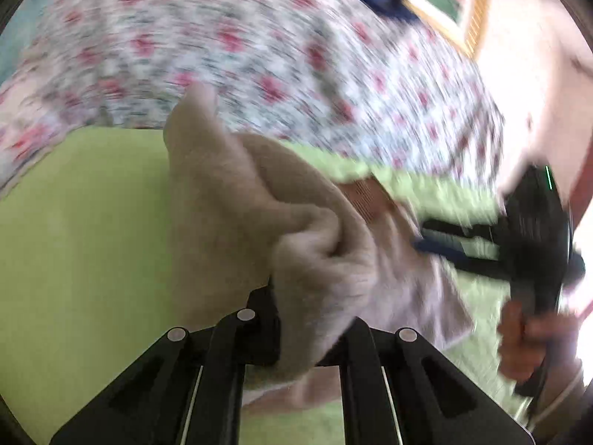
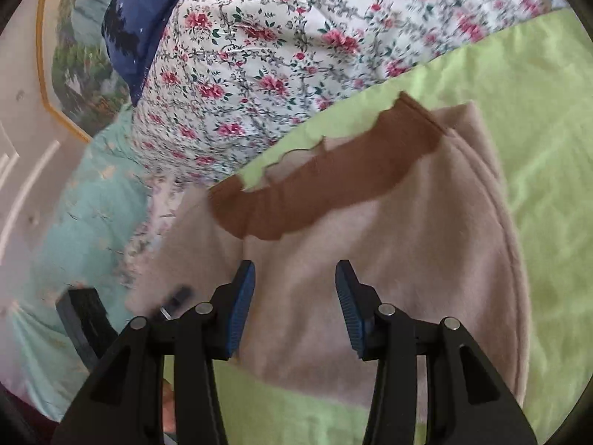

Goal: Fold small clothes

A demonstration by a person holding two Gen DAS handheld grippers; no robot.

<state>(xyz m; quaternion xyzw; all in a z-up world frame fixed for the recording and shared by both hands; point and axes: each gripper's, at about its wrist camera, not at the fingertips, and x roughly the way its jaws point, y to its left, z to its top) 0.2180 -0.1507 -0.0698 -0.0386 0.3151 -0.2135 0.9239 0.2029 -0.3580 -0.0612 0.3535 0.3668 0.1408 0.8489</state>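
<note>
We take the beige garment as our landmark; it lies on a lime-green sheet, with a brown ribbed band across its far edge in the right wrist view.

Our left gripper points down at a slant toward the sheet. Its fingertips are buried in a bunched fold of the beige garment, which rises in front of the lens in a peaked ridge. We see the jaws drawn in tight with the cloth pinched between them. The background in this view is smeared with blur.

Our right gripper also tilts downward, over the near part of the garment. Its blue ribbed pads stand at a middling gap, apart from each other, with flat beige cloth showing between and below them; we cannot tell whether the tips touch the fabric. In the left wrist view the right gripper appears to the right of the garment, held by a hand wrapped around its handle.

Beyond the garment's far edge lies a floral bedcover, white with pink roses, and past that a dark blue pillow. To the left of the garment in the right wrist view sits pale turquoise bedding, with the left gripper seen blurred over it.
</note>
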